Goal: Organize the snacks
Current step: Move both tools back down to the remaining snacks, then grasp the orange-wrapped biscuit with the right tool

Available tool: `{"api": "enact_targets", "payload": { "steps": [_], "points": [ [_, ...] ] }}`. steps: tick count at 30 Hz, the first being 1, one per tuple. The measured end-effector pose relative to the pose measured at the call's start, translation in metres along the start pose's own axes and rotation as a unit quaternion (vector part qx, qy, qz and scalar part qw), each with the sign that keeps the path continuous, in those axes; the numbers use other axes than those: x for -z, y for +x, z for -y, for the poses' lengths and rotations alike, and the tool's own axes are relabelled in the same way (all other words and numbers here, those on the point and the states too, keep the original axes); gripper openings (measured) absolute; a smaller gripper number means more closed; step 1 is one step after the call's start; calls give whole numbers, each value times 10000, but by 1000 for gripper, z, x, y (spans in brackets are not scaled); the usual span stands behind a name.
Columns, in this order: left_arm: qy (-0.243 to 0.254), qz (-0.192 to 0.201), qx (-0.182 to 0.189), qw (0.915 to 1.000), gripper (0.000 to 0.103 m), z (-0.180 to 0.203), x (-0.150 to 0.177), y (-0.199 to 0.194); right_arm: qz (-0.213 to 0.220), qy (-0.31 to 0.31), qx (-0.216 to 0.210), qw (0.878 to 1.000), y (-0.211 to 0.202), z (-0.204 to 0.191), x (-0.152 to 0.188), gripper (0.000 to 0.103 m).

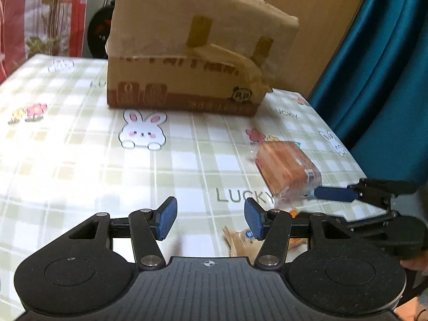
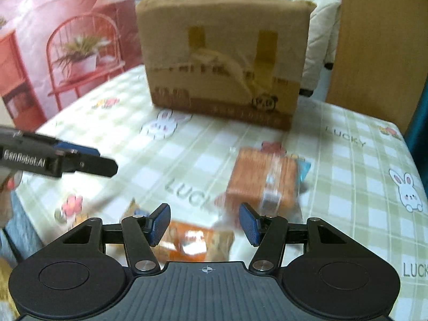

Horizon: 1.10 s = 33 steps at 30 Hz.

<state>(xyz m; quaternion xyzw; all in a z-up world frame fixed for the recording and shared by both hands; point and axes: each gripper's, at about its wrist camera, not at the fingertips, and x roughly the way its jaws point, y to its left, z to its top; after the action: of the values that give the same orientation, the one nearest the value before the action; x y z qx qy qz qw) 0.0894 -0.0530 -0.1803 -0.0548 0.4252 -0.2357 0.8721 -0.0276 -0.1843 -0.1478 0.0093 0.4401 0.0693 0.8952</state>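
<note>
Both your claws, left claw (image 1: 210, 219) and right claw (image 2: 204, 224), stand half open, holding nothing; the orange snack pack (image 2: 263, 180) and wrapped snack (image 2: 192, 243) lie loose on the surface (image 1: 80, 160), none visibly in the cardboard box (image 2: 224, 53)

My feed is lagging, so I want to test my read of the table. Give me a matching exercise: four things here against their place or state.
Things:
1. cardboard box
2. orange-brown snack pack
3. orange packet
4. left gripper

Places or states:
A. low in the right wrist view, between the right gripper's fingers
B. open, nothing between its fingers
C. far end of the checked tablecloth
D. mid-table, in front of the box

Pairs: 1-C, 2-D, 3-A, 4-B
</note>
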Motion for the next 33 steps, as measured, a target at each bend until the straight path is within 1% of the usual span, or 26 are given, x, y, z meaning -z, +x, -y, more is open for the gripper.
{"api": "enact_targets", "payload": {
  "steps": [4, 8, 10, 14, 19, 24, 27, 30, 33],
  "points": [
    [-126, -154, 123, 9997, 58, 0, 5, 4, -250, -162, -185, 9994, 2, 0, 11, 54],
    [-227, -344, 218, 9989, 58, 0, 11, 11, -458, -208, -252, 9984, 10, -1, 18, 54],
    [-254, -410, 260, 9985, 58, 1, 13, 14, -461, -181, -282, 9984, 13, -2, 20, 56],
    [-398, -575, 381, 9968, 58, -2, 16, 21, -480, -235, -366, 9979, 20, -5, 15, 56],
    [-590, -769, 420, 9944, 58, -8, 21, 29, -504, -371, -387, 9973, 31, -17, 11, 56],
    [-805, -775, 409, 9929, 58, -17, 25, 31, -558, -273, -503, 9968, 41, -24, 10, 54],
    [-917, -716, 352, 9926, 58, -21, 24, 32, -499, -180, -585, 9969, 45, -28, 8, 54],
    [-992, -699, 339, 9920, 57, -26, 23, 30, -472, -238, -607, 9968, 48, -29, 4, 52],
    [-1042, -693, 359, 9915, 56, -29, 23, 29, -469, -301, -650, 9963, 49, -27, 3, 45]
  ]
}}
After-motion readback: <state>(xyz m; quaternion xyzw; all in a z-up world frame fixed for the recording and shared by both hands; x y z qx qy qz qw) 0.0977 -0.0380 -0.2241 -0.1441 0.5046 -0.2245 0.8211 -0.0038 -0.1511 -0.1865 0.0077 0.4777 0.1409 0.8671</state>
